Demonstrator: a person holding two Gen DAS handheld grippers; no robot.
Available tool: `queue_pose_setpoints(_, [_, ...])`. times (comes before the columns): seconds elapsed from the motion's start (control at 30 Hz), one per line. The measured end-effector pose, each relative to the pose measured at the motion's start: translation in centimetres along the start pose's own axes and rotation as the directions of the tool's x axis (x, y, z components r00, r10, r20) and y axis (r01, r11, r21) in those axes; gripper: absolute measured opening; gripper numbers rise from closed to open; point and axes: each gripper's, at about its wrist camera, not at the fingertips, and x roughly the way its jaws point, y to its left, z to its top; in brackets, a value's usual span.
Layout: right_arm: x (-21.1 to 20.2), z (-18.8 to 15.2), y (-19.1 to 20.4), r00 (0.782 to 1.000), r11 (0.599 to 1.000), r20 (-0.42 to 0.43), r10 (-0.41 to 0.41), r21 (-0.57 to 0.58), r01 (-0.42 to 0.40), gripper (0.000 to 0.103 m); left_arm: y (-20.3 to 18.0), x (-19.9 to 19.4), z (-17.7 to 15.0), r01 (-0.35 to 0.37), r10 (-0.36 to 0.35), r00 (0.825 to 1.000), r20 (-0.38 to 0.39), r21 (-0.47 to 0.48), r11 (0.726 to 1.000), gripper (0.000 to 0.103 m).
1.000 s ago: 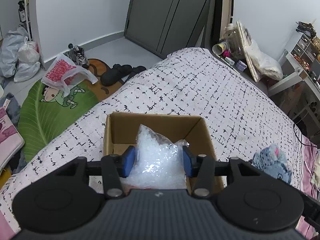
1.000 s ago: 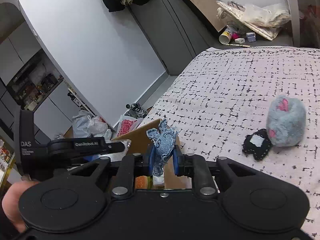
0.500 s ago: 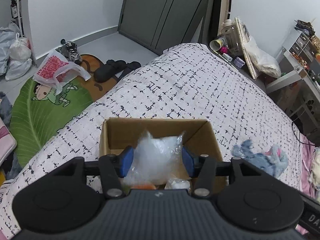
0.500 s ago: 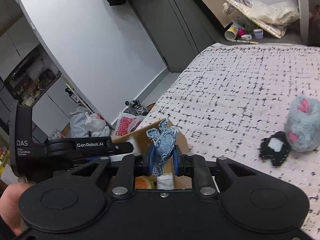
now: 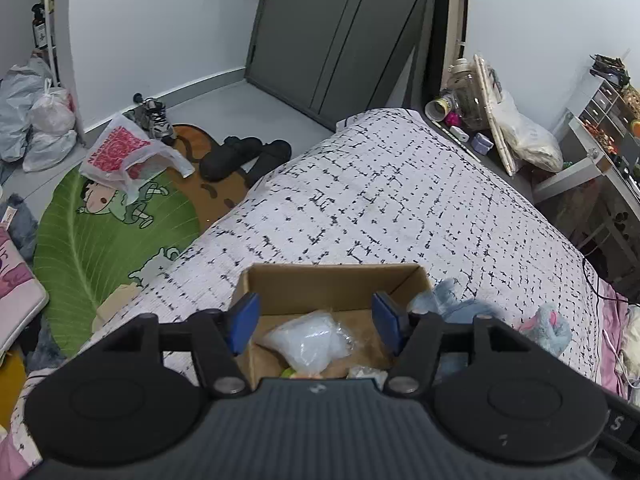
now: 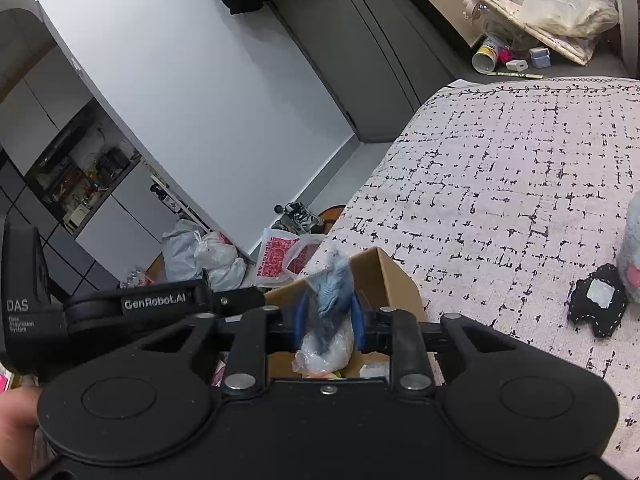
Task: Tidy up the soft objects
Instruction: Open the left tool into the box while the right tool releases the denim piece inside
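Clear plastic, a crinkled bag [image 5: 308, 344], now lies loose on the floor of the cardboard box [image 5: 332, 280], where a second ago it was pinched between the blue pads of the left gripper [image 5: 316, 322]. Those jaws have just been opening and now stand wide with nothing pressed between them, the bag below and clear of both pads. So that item counts as put away.

The right gripper [image 6: 328, 316] is at the same step: its jaws have just been opening, and the blue denim plush [image 6: 332, 292] that was clamped a second ago is blurred between the parted pads, apparently slipping down towards the bag in the box. Whether a pad still touches it I cannot tell; it looks released.

The box sits near the bed's foot-end corner, on the black-and-white bedspread [image 5: 400, 200]. Two things are left out on the bedspread towards the bed's right edge: a grey-and-pink plush [image 5: 548, 326] and, just beside it, a small black patch [image 6: 596, 306]. I judge them the next pick-ups.

The left gripper tilts steeply down over the box's near edge. The right gripper points more shallowly across the box from its right side, with the left tool's body showing at the left of its view and part of a hand [image 6: 16, 412] at that view's lower left corner.
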Motion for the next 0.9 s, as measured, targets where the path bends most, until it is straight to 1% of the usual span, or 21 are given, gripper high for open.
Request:
queue_pose_setpoints(0.03, [-0.1, 0.0, 0.0, 1.0, 1.0, -0.005, 0.004, 0.002, -0.004, 0.043, 0.1, -0.1, -0.1, -0.003, 0.003, 1.0, -0.005, -0.004, 1.0, 0.062])
queue_pose_setpoints(0.1, [-0.6, 0.1, 0.0, 1.0, 1.0, 0.0, 0.011, 0.014, -0.011, 0.044, -0.1, -0.4, -0.3, -0.008, 0.008, 1.0, -0.018, 0.0, 1.0, 0.07])
queue_pose_setpoints(0.23, [-1.8, 0.5, -0.4, 1.0, 0.999, 0.01, -0.007, 0.033, 0.006, 0.044, -1.0, -1.5, -0.9, -0.016, 0.016, 1.0, -0.014, 0.028, 0.999, 0.076])
queue_pose_setpoints(0.27, [-2.2, 0.6, -0.5, 1.0, 0.999, 0.011, -0.008, 0.037, 0.007, 0.044, -1.2, -1.8, -1.0, -0.018, 0.018, 1.0, -0.013, 0.029, 0.999, 0.079])
queue_pose_setpoints(0.37, [-3.3, 0.7, -0.4, 1.0, 0.999, 0.015, -0.02, 0.029, 0.02, 0.052, -1.7, -2.4, -1.5, -0.02, 0.02, 1.0, -0.005, 0.037, 0.999, 0.088])
queue_pose_setpoints(0.43, [-4.2, 0.8, -0.2, 0.999, 0.999, 0.018, -0.035, 0.006, 0.035, 0.055, -2.1, -2.9, -1.8, -0.019, 0.018, 1.0, 0.008, 0.041, 0.999, 0.091])
queue_pose_setpoints(0.5, [-4.8, 0.8, 0.0, 0.998, 0.998, 0.014, -0.054, -0.019, 0.054, 0.057, -2.4, -3.3, -2.0, -0.017, 0.016, 1.0, 0.012, 0.034, 0.999, 0.098])
queue_pose_setpoints(0.57, [-5.7, 0.7, -0.4, 0.999, 0.998, 0.011, -0.053, -0.032, 0.053, 0.058, -2.9, -3.7, -2.1, -0.01, 0.01, 1.0, 0.012, 0.024, 1.0, 0.099])
queue_pose_setpoints(0.67, [-6.7, 0.6, -1.4, 0.997, 0.997, -0.014, -0.08, -0.016, 0.08, 0.059, -3.9, -4.8, -2.4, 0.0, -0.002, 0.999, 0.032, 0.054, 0.999, 0.103])
queue_pose_setpoints(0.73, [-7.6, 0.7, -1.7, 0.994, 0.994, -0.014, -0.107, -0.031, 0.106, 0.065, -4.4, -5.5, -2.7, 0.0, -0.003, 0.999, 0.047, 0.059, 0.998, 0.103])
queue_pose_setpoints(0.83, [-9.0, 0.9, -2.2, 0.992, 0.992, 0.009, -0.124, -0.032, 0.124, 0.072, -4.8, -6.2, -3.1, 0.048, -0.049, 0.998, 0.05, 0.016, 0.999, 0.103])
queue_pose_setpoints(0.9, [-9.8, 1.1, -2.6, 0.991, 0.991, 0.019, -0.131, -0.024, 0.132, 0.073, -5.4, -6.6, -3.4, 0.037, -0.038, 0.997, 0.061, 0.018, 0.999, 0.103])
